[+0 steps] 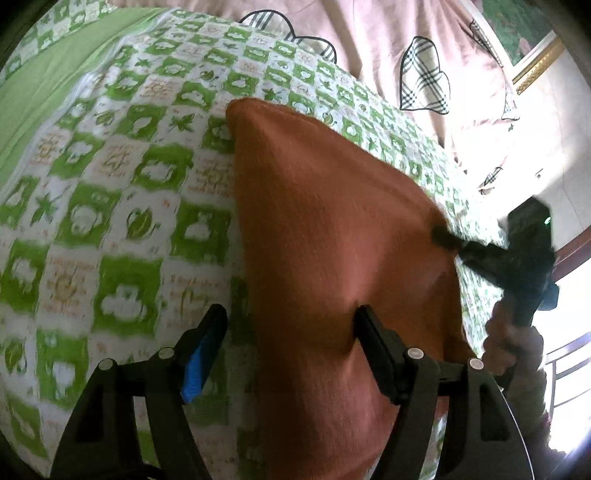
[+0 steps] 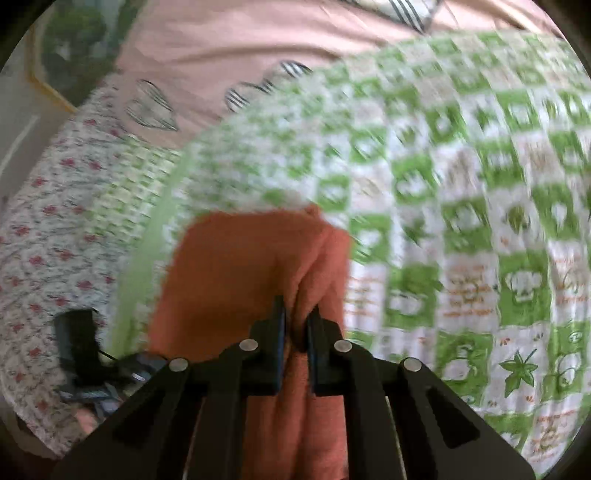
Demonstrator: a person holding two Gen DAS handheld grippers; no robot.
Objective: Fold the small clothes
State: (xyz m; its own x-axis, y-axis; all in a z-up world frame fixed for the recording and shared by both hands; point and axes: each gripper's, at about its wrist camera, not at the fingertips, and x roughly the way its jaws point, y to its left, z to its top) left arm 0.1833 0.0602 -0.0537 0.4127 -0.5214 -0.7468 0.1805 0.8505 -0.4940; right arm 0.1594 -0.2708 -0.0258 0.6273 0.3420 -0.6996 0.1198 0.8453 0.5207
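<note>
Orange cloth (image 1: 332, 229): soft, matt fabric with a fine napped surface, creased where the right gripper (image 2: 295, 325) bunches it. Bedsheet (image 1: 110, 166): thin woven cotton, matt, printed in green and white checks. Pink quilt (image 1: 369, 33): smooth matt cloth with plaid leaf patches. Left gripper (image 1: 288, 332): matt black plastic fingers (image 1: 373, 343) with small bright metal pins and one blue pad. Picture frame (image 1: 535, 62): glossy gilt moulding.

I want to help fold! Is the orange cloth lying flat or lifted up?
Lifted: the right gripper pinches the orange cloth, bunching it above the green bedspread.
</note>
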